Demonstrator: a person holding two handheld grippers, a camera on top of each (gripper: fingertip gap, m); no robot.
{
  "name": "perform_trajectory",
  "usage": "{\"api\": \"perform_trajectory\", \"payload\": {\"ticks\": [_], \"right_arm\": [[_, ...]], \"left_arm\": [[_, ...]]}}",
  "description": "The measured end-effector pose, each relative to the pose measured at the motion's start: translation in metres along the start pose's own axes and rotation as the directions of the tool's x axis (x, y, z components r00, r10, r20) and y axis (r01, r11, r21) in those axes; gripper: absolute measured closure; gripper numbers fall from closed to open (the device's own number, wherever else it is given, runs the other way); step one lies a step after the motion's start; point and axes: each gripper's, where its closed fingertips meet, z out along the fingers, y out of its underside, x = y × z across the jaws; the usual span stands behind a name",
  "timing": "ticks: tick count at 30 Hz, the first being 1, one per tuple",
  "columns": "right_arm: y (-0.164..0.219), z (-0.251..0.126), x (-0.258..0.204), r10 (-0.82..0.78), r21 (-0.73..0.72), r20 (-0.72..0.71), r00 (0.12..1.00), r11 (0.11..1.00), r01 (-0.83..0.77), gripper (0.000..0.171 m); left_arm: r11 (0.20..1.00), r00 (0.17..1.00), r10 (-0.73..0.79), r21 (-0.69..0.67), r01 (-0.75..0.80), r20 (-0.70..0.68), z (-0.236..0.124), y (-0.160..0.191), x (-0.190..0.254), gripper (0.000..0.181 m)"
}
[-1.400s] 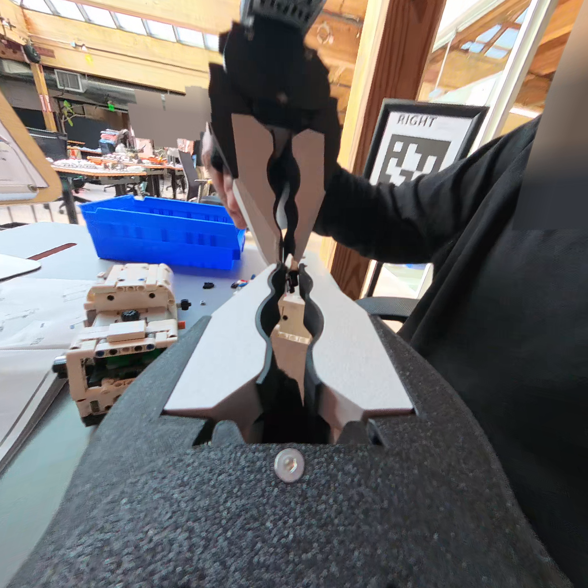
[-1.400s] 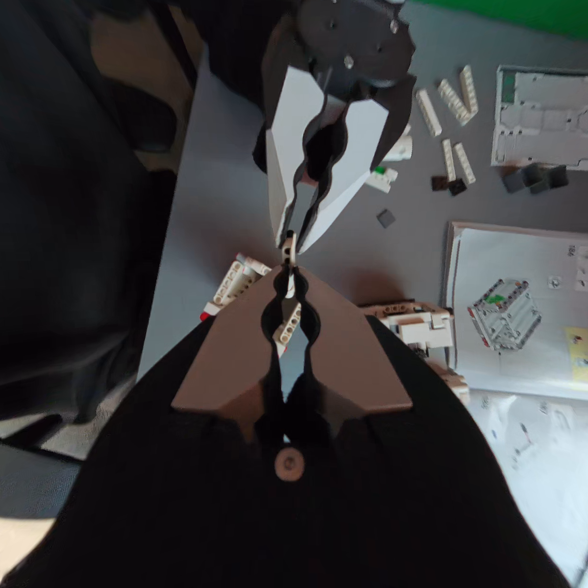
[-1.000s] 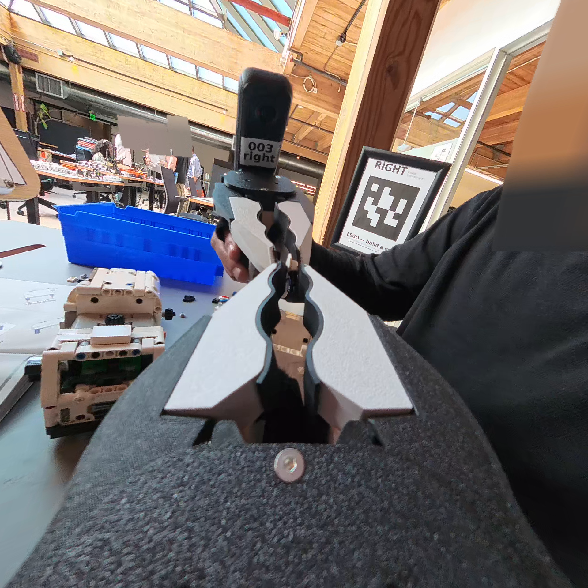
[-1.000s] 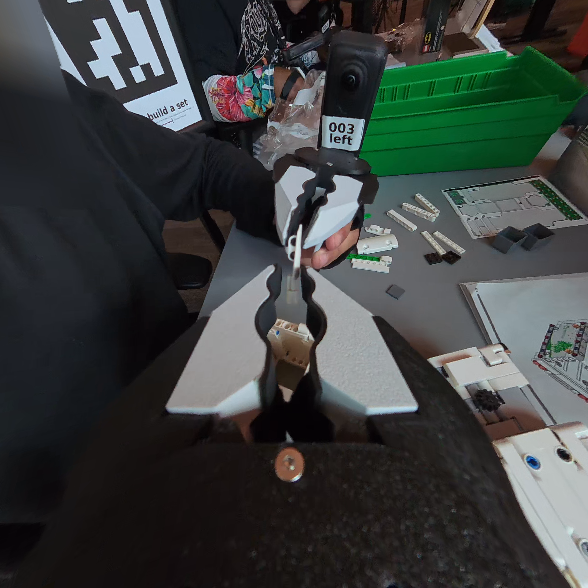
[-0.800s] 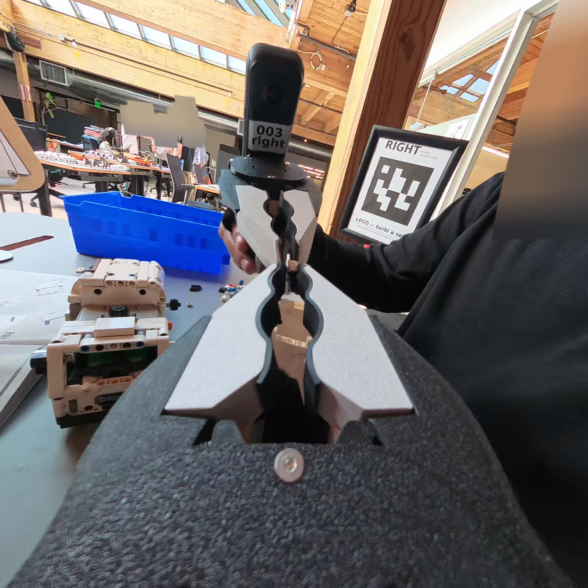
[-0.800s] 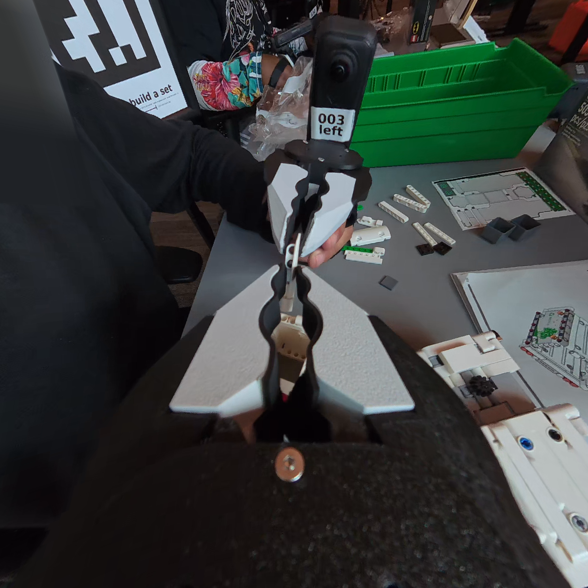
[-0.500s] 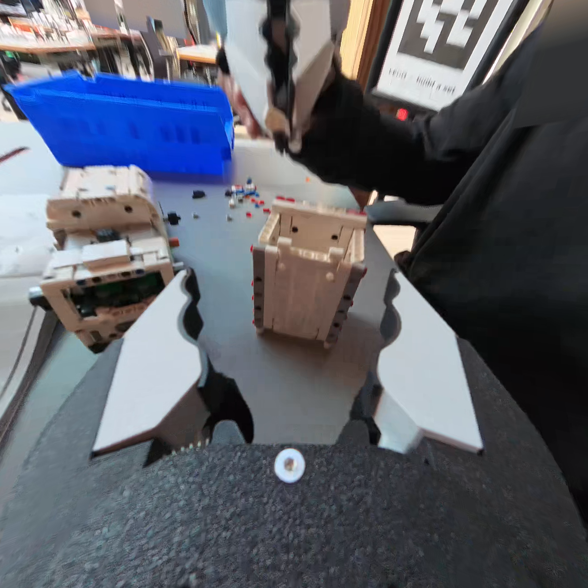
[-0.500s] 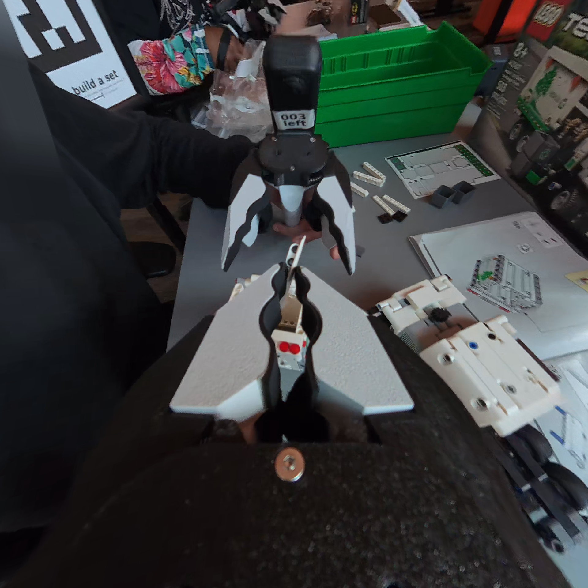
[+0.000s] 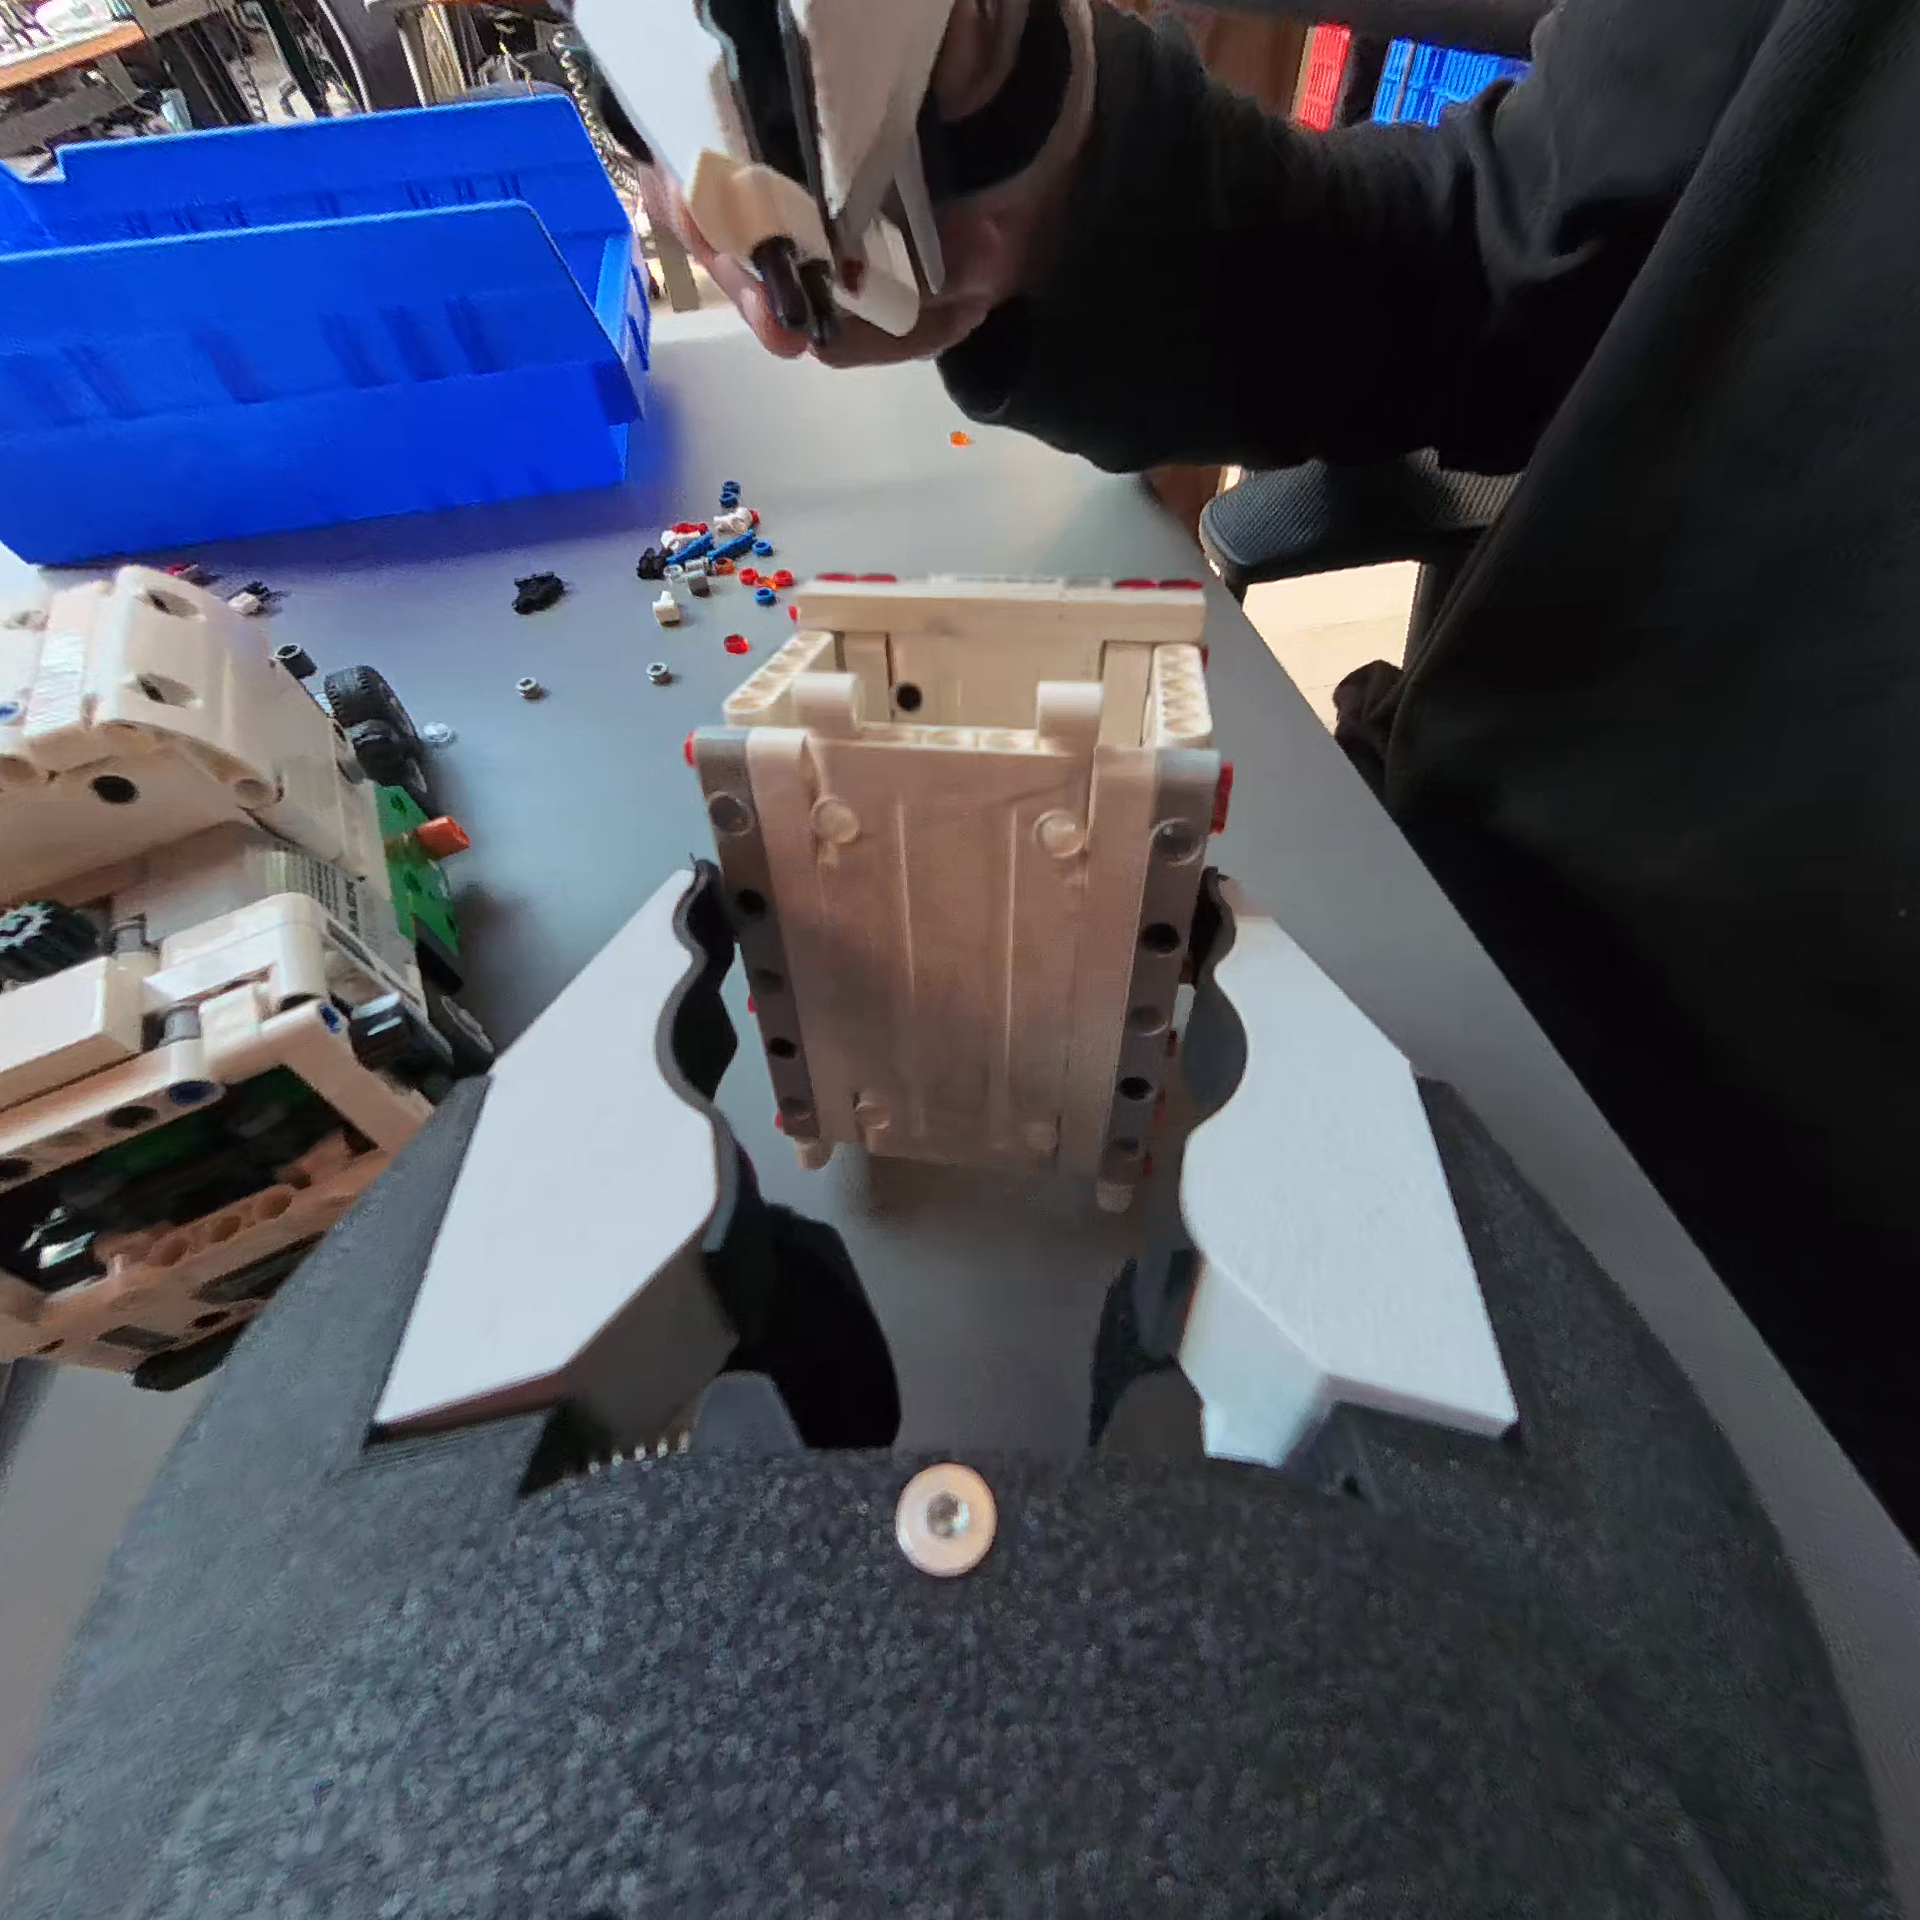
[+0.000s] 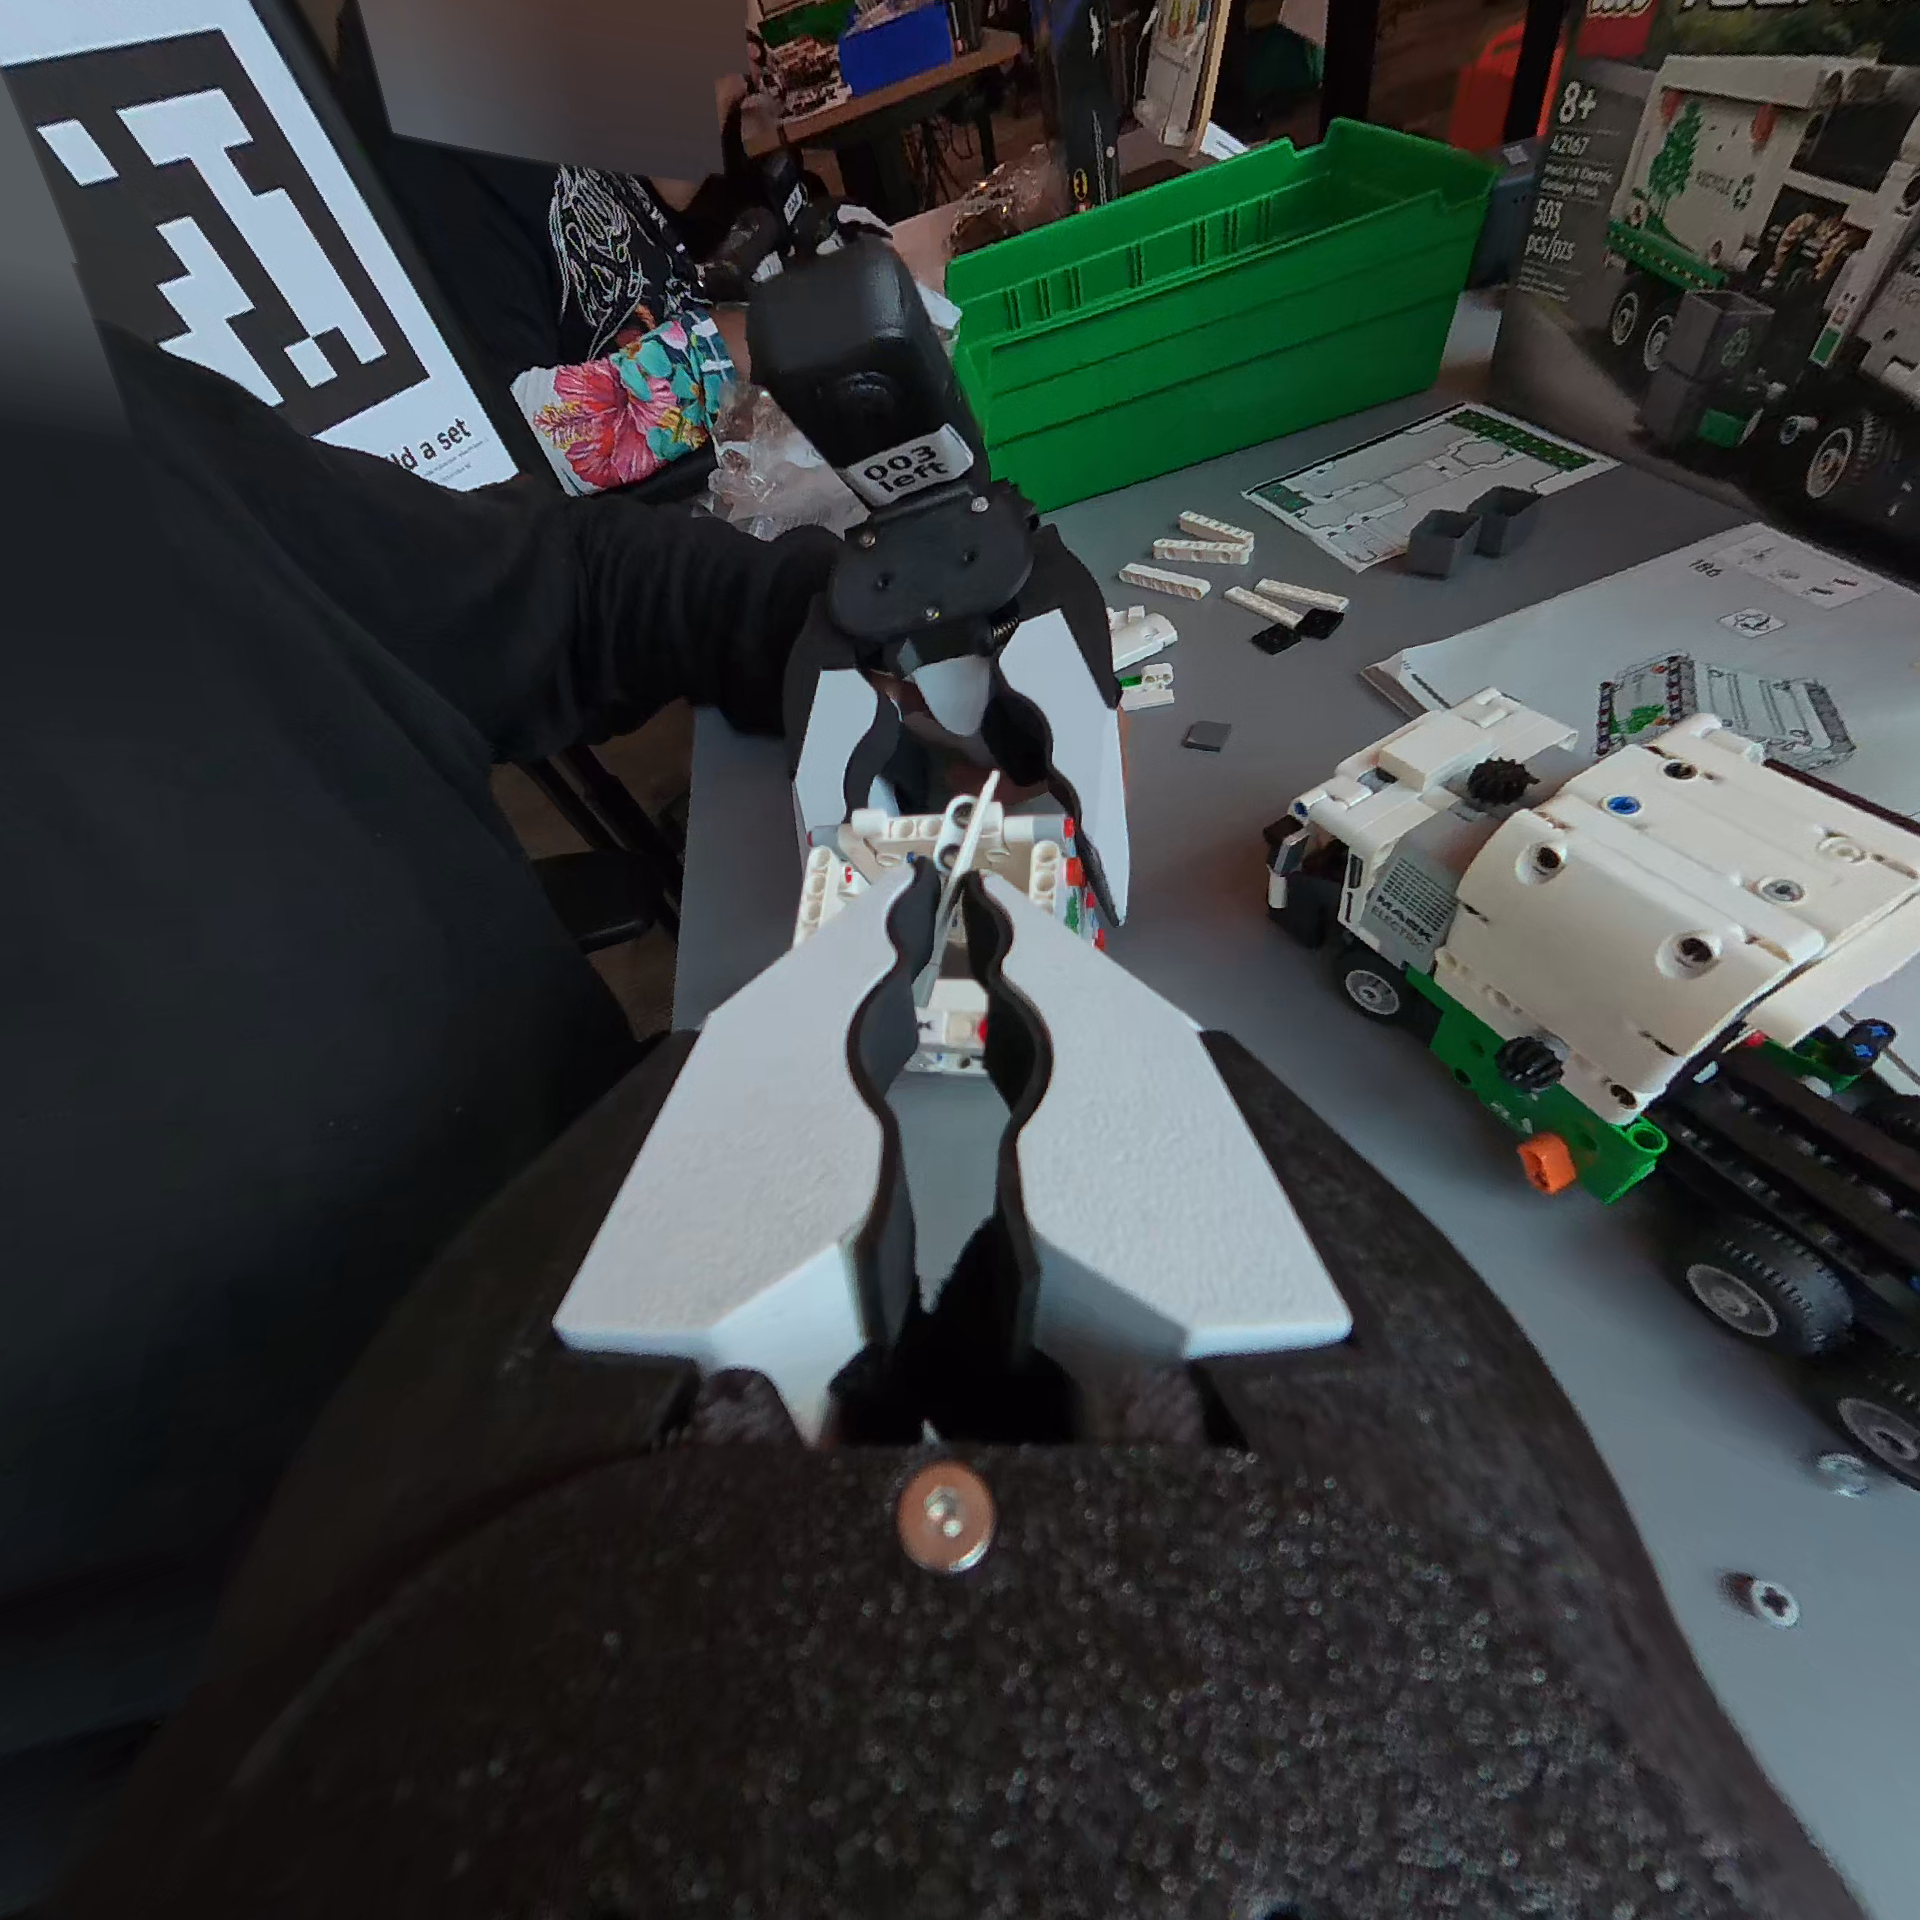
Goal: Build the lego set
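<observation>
A white box-shaped Lego assembly (image 9: 956, 935) with grey side beams stands on the grey table (image 9: 582, 769). My left gripper (image 9: 956, 904) straddles it, its pads against both side beams. My right gripper (image 10: 940, 883) is shut on a thin white beam piece (image 10: 964, 831) and holds it just above the box's open top (image 10: 904, 831). In the left wrist view the right gripper (image 9: 821, 281) hangs above and behind the box with that piece (image 9: 748, 197). The left gripper (image 10: 956, 873) also shows in the right wrist view.
A white and green Lego truck (image 10: 1558, 935) lies beside the box (image 9: 187, 935). Small loose parts (image 9: 717, 551) lie behind it, before a blue bin (image 9: 312, 312). A green bin (image 10: 1195, 312), white beams (image 10: 1195, 551), an instruction booklet (image 10: 1662, 644) and a person's torso are nearby. Across from one pair of fingers to the other is roughly 10 cm.
My left gripper let go of the small piece, opened wide, dropped to the box and closed onto its sides. My right gripper kept the white piece and moved over the box.
</observation>
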Motion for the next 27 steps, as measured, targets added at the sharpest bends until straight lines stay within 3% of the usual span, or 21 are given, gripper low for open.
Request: {"api": "perform_trajectory", "payload": {"ticks": [6, 12, 19, 27], "right_arm": [[0.01, -0.009, 0.002, -0.044, -0.026, -0.107, 0.993, 0.999, 0.041, 0.167], [0.045, 0.013, 0.015, 0.043, 0.039, -0.175, 0.984, 0.999, -0.037, 0.168], [0.047, 0.022, 0.017, -0.007, 0.123, -0.156, 0.988, 0.992, 0.027, 0.168], [0.042, 0.035, 0.022, -0.038, 0.073, -0.144, 0.989, 0.996, 0.049, 0.168]], "left_arm": [[0.989, 0.998, -0.039, -0.143, 0.032, -0.042, -0.005, 0.002, 0.007, 0.096], [0.969, 0.998, -0.048, -0.245, 0.038, -0.035, -0.001, 0.004, 0.009, 0.096], [0.981, 0.995, -0.104, -0.165, 0.102, -0.003, -0.002, 0.001, 0.005, 0.097], [0.992, 0.993, -0.118, -0.045, 0.117, -0.005, -0.009, -0.001, 0.003, 0.097]]}}
